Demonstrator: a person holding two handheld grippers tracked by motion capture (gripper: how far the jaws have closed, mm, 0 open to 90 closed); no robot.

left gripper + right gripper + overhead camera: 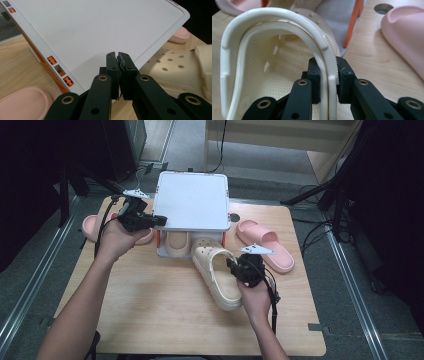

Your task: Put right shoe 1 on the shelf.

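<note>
A cream clog (215, 275) lies on the wooden table (150, 315) with its toe at the front of a small white shoe rack (192, 200). My right gripper (234, 266) is shut on the clog's right side; in the right gripper view the pads (344, 75) pinch the clog's rim and strap (329, 57) between them. My left gripper (159, 220) rests at the left edge of the rack's white top (95, 30). Its jaws (118, 55) are shut with nothing between them. A second beige shoe (177, 242) sits inside the rack under the top.
A pink slide (265, 245) lies right of the rack, close to my right hand, and another pink slide (91, 226) lies left of it behind my left hand. The rack has orange posts (352, 22). A round hole (234, 217) is in the tabletop.
</note>
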